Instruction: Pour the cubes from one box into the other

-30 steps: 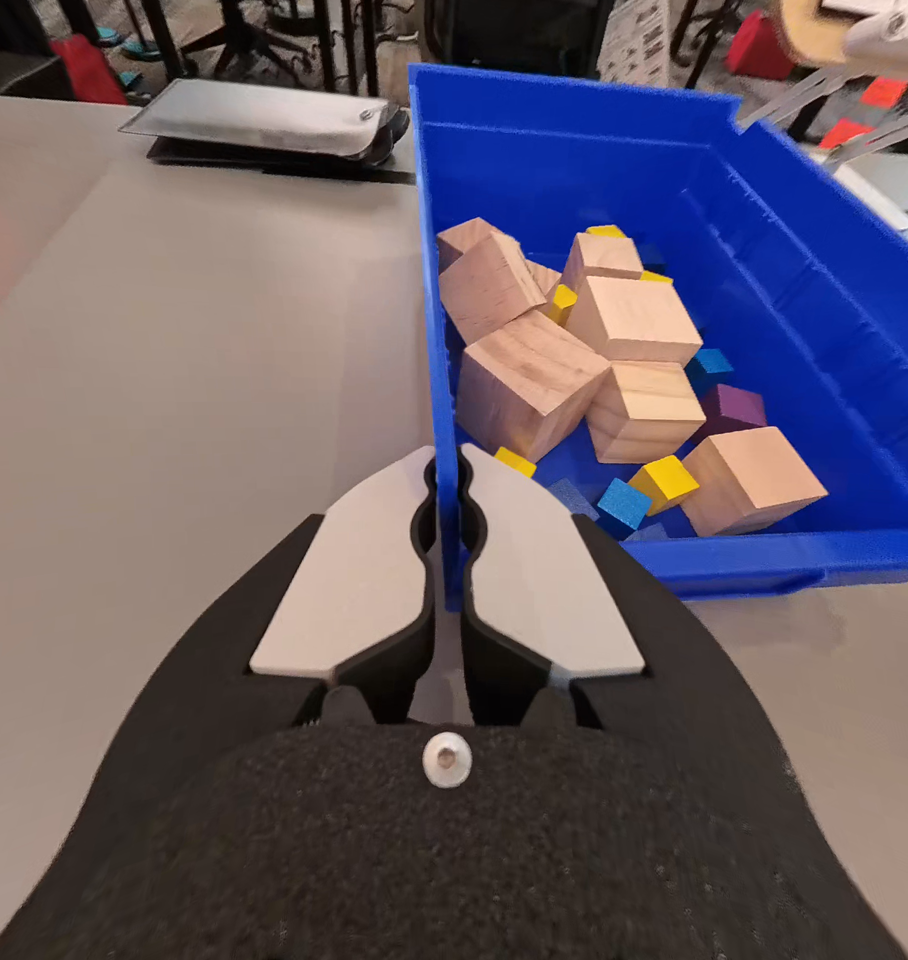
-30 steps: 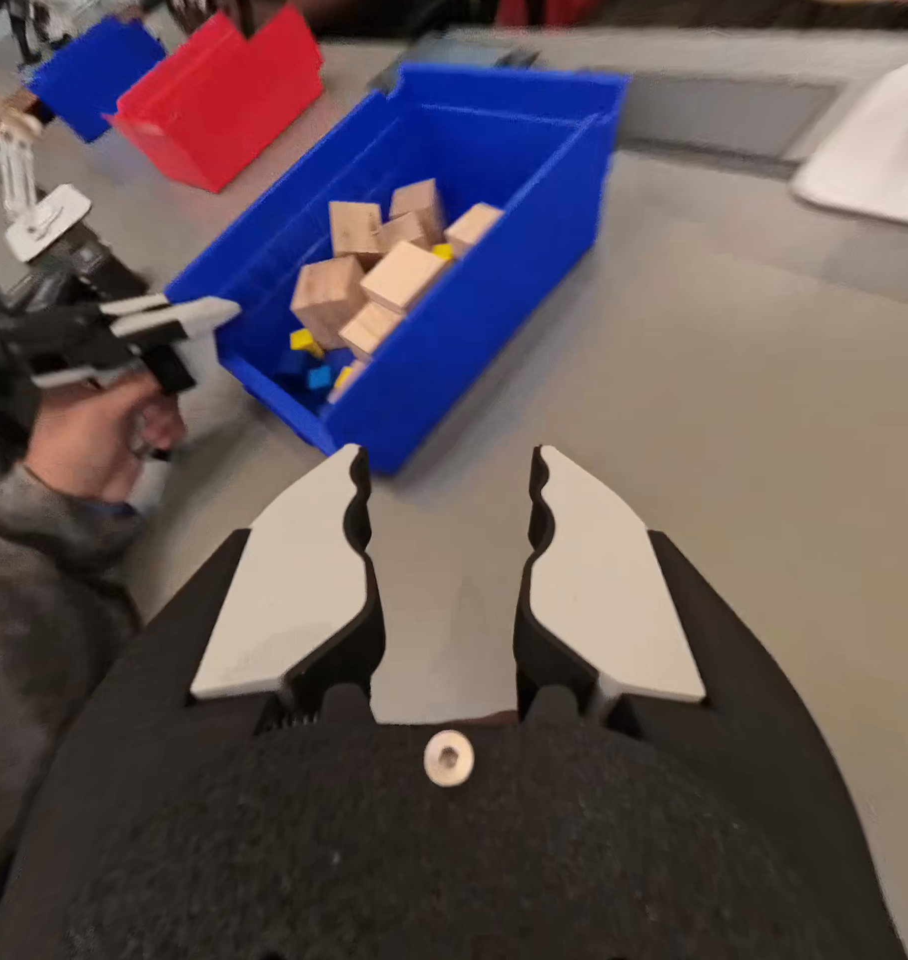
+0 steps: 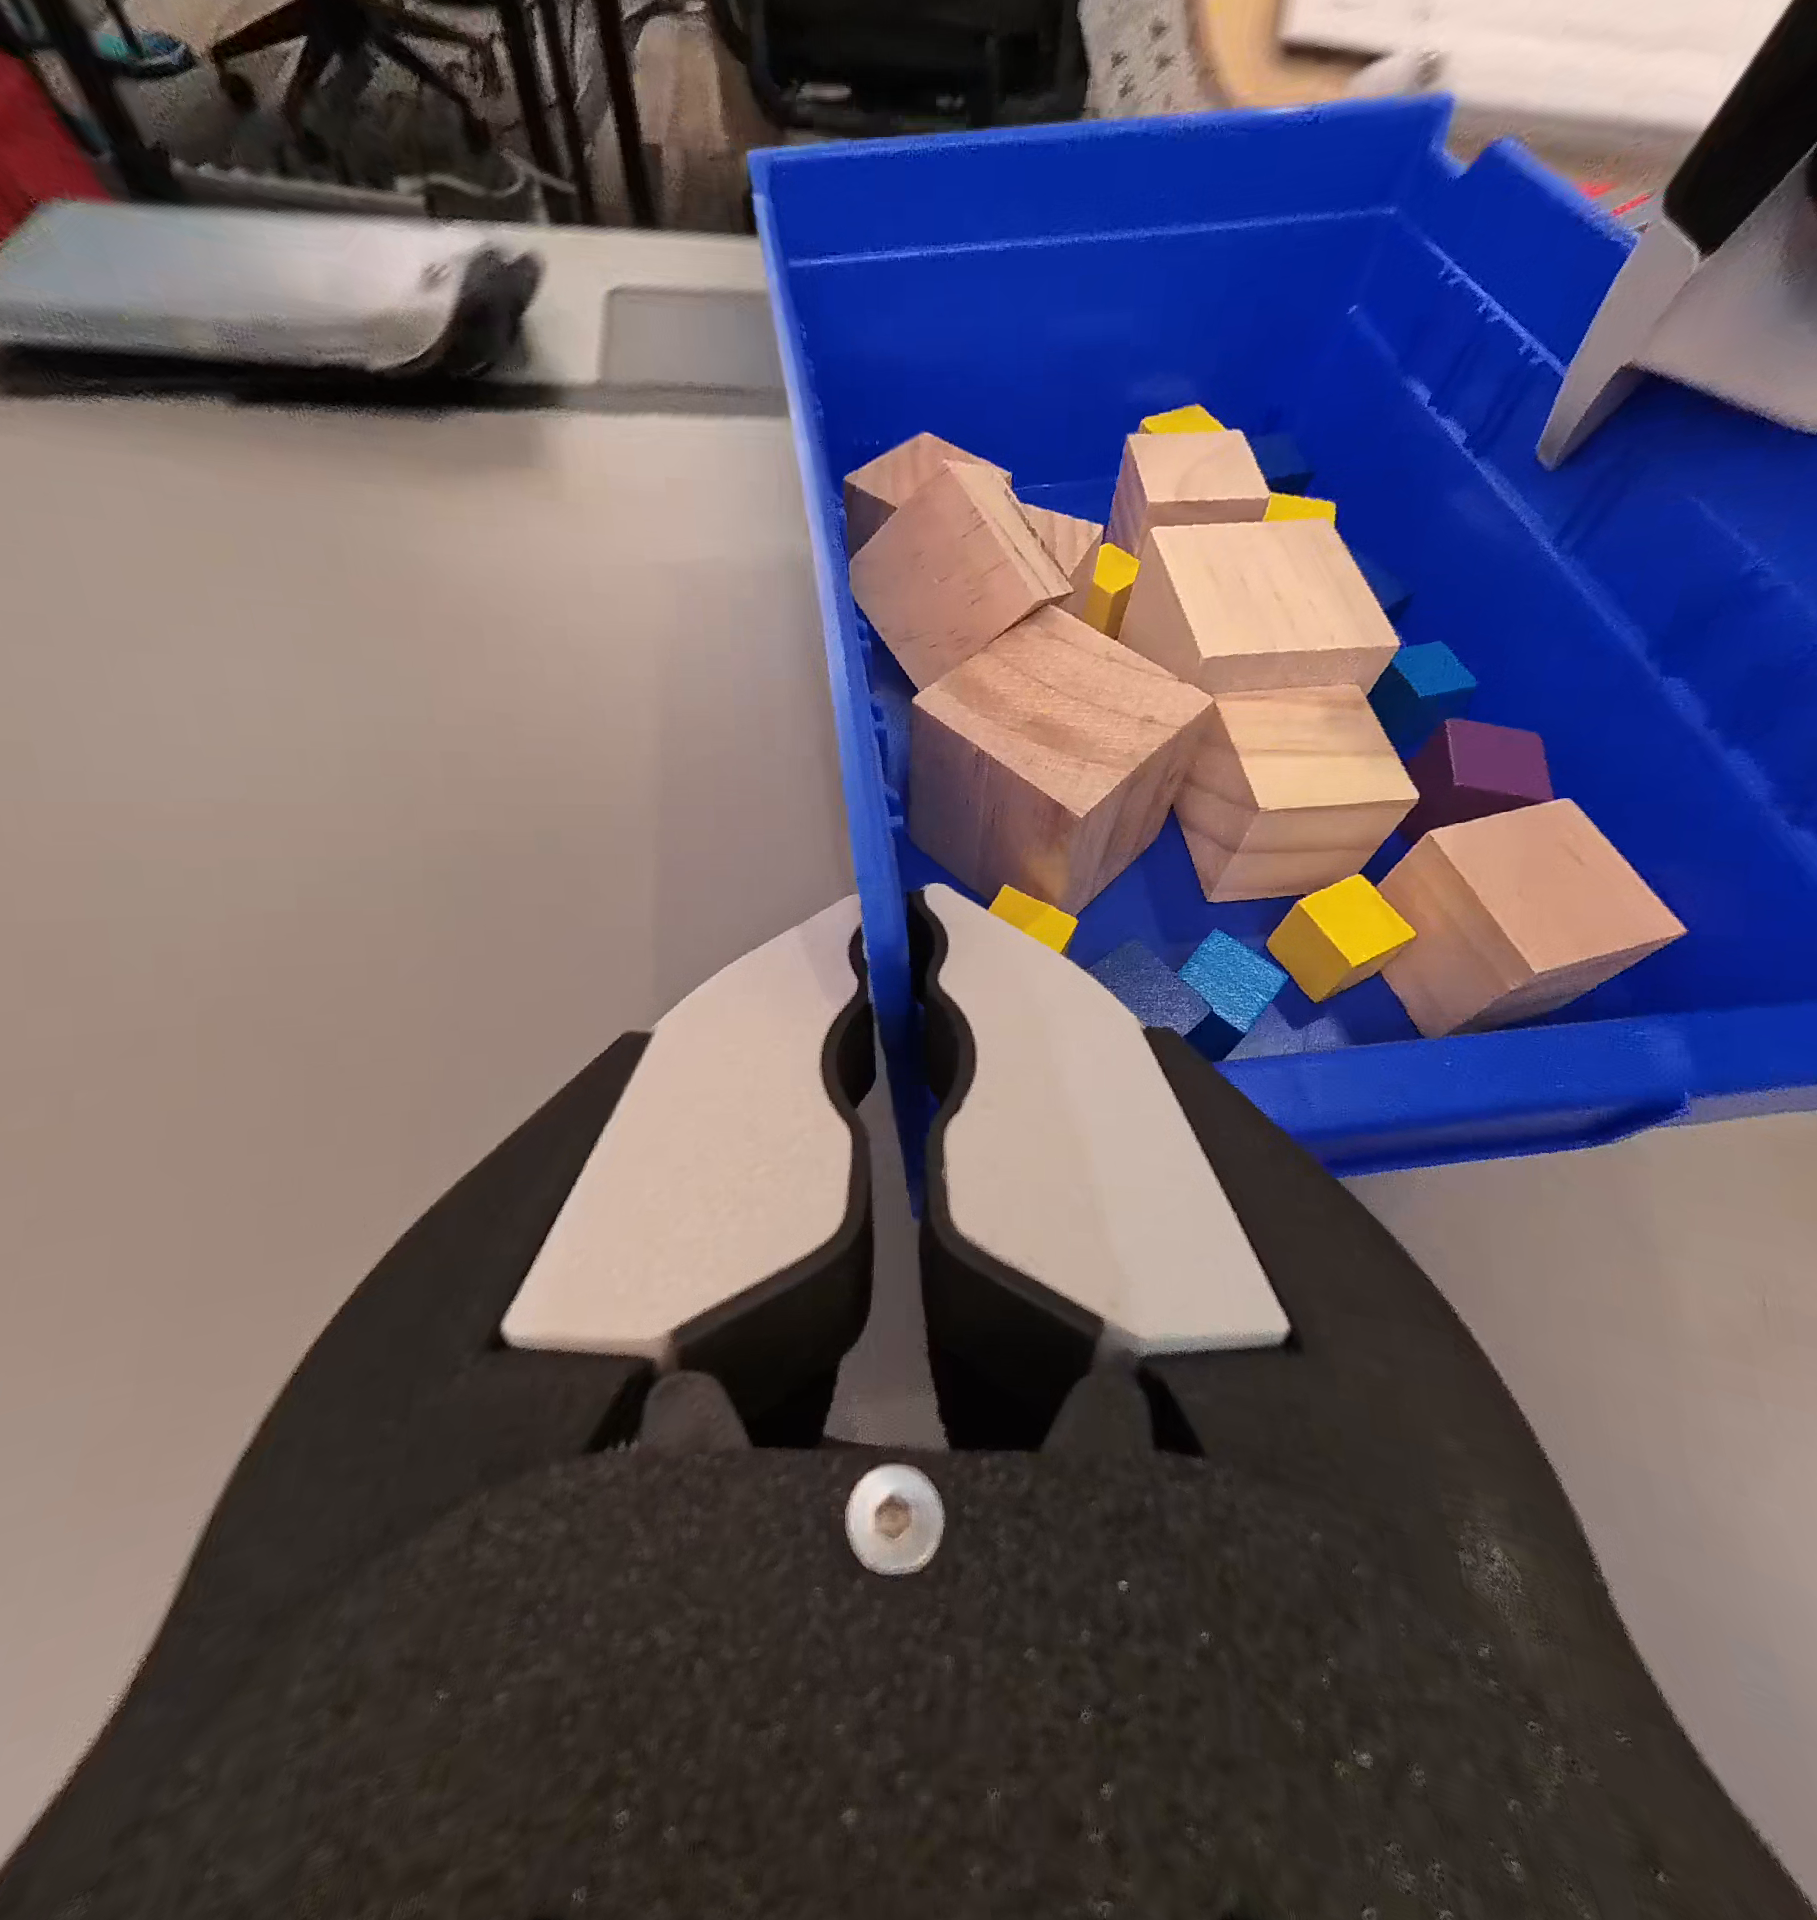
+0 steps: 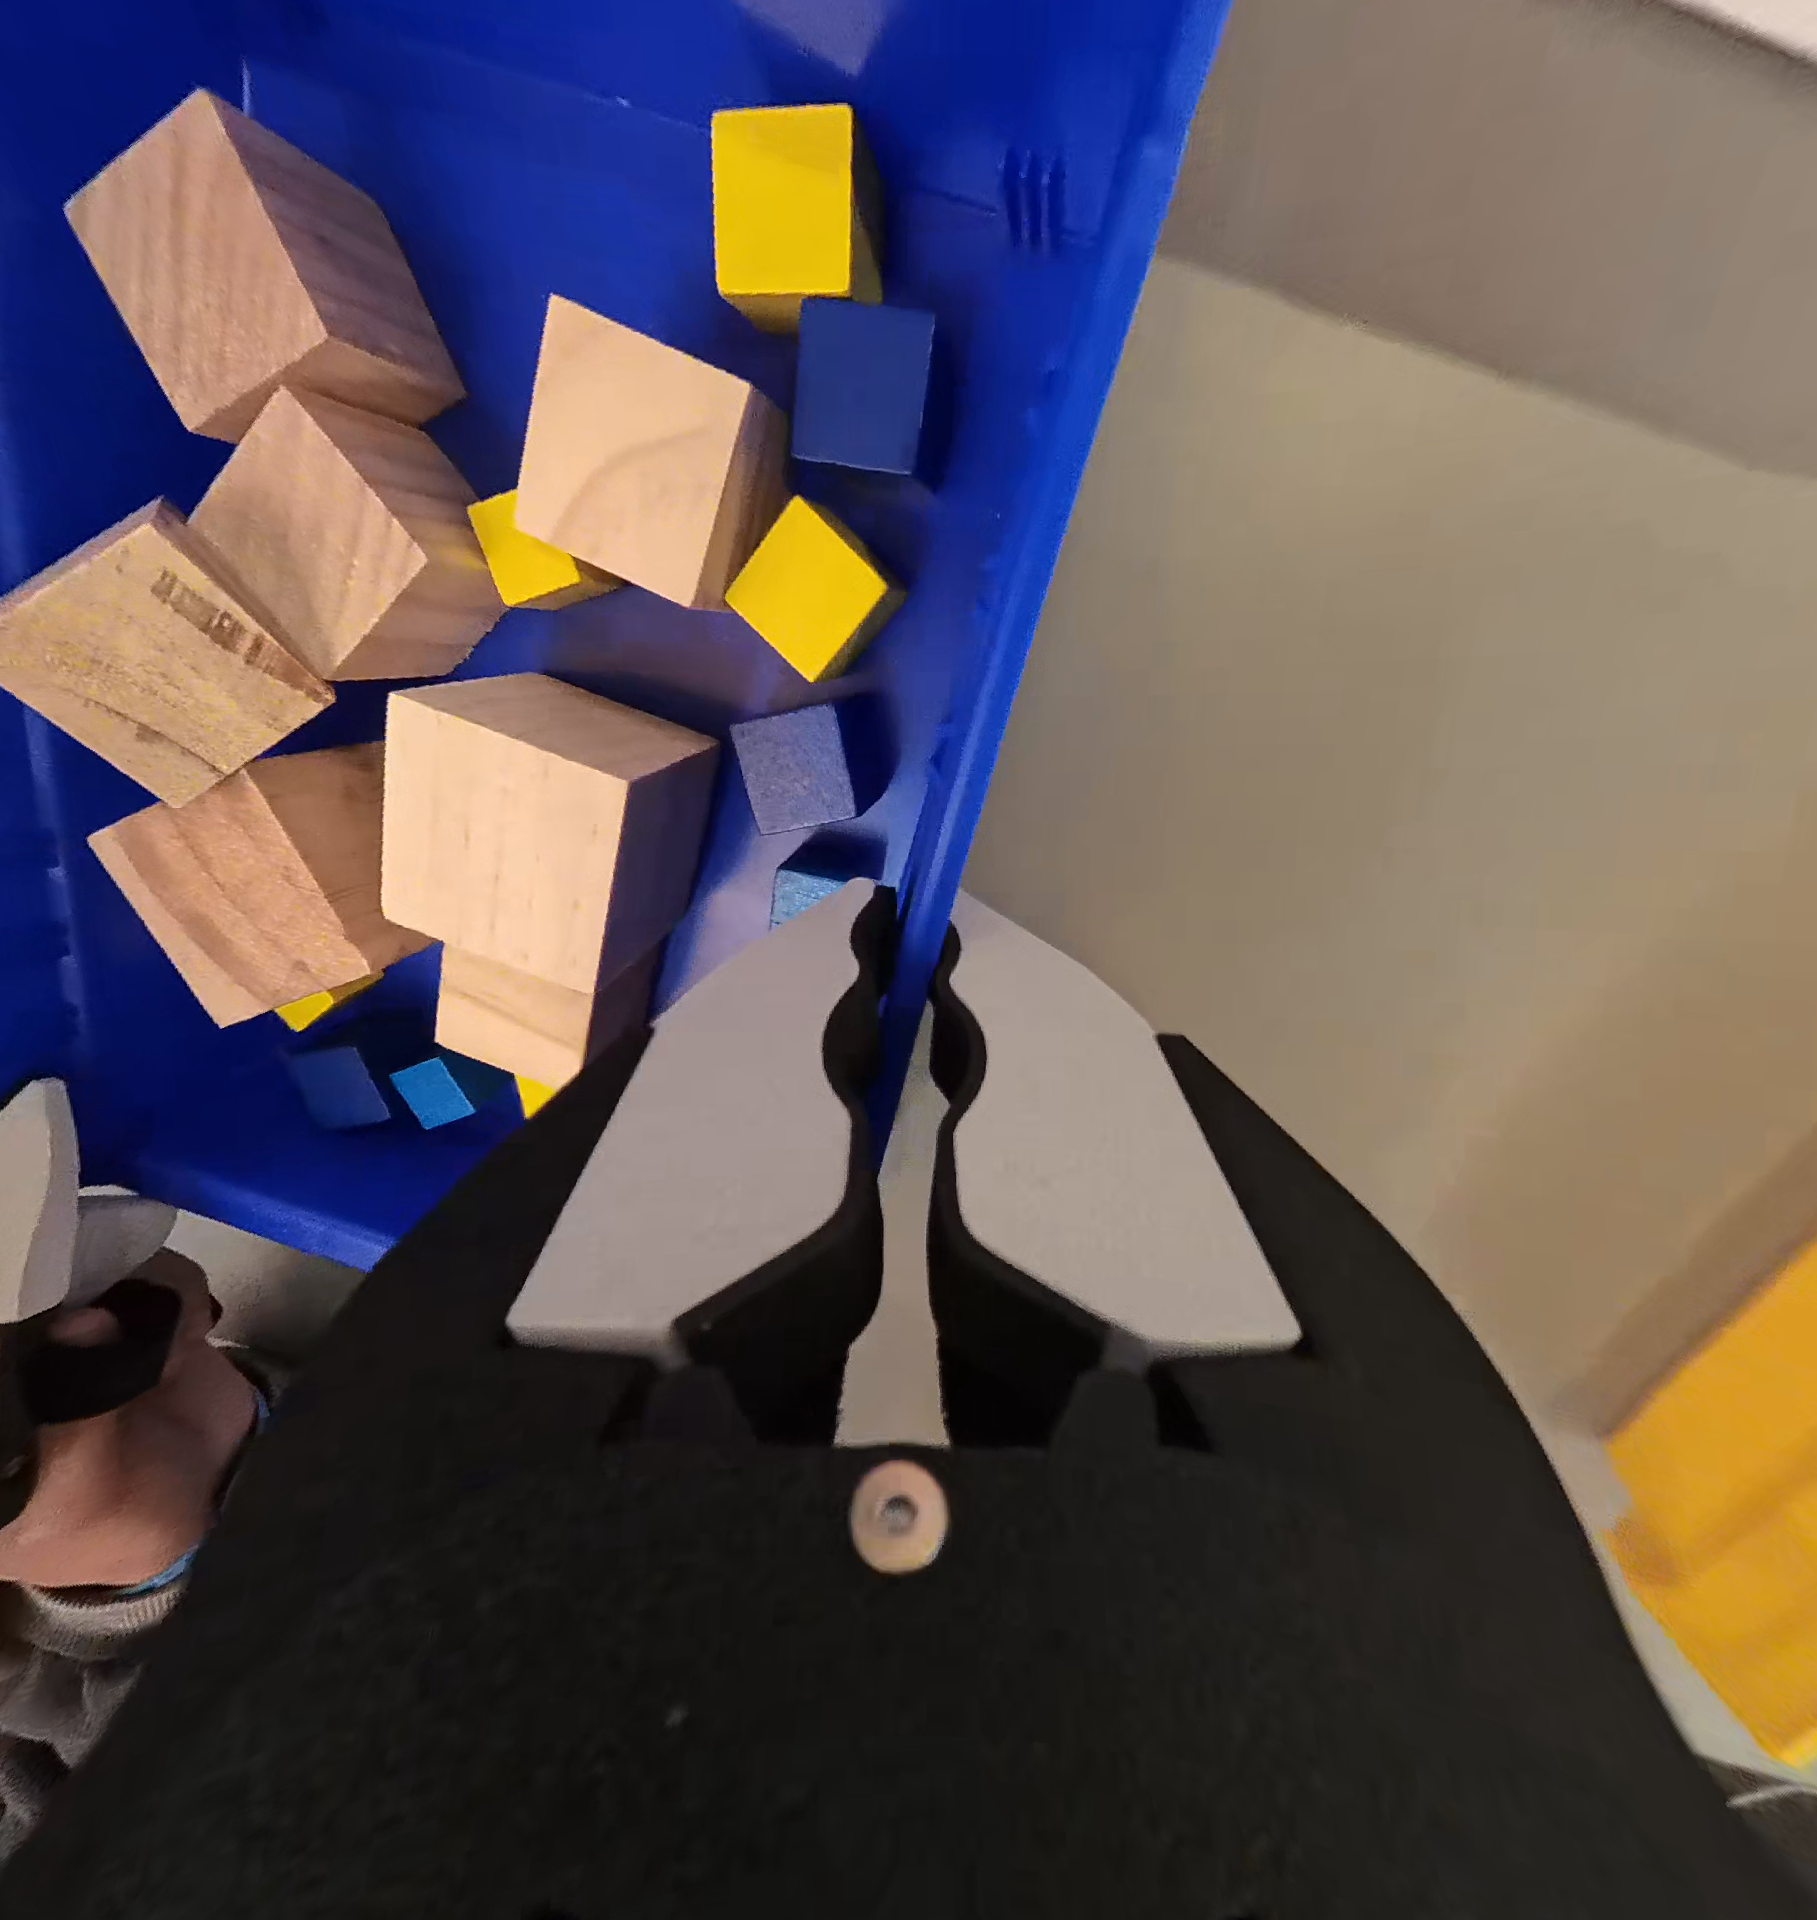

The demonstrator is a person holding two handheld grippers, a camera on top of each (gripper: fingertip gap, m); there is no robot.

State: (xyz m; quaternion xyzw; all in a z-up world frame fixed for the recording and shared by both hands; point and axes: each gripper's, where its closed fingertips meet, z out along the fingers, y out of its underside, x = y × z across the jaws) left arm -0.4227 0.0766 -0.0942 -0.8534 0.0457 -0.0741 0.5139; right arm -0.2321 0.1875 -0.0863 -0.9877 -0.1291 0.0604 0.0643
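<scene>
Now the right gripper has swung in and clamped the blue box wall, left gripper pinching the opposite wall, wooden cubes heaped inside.

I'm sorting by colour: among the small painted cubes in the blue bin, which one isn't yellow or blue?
The purple cube, the only one of that colour, lying between a small blue cube and the wooden cube nearest the bin's front lip.

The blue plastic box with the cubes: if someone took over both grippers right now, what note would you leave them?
Left gripper: shut on the left side wall of the blue plastic box.
Right gripper: shut on the opposite wall.
Large plain wooden cubes and small yellow, blue and purple cubes all lie inside.
Done: both grips.
Left: lift, carry to the other box (not in view now), tip the cubes in.
</scene>
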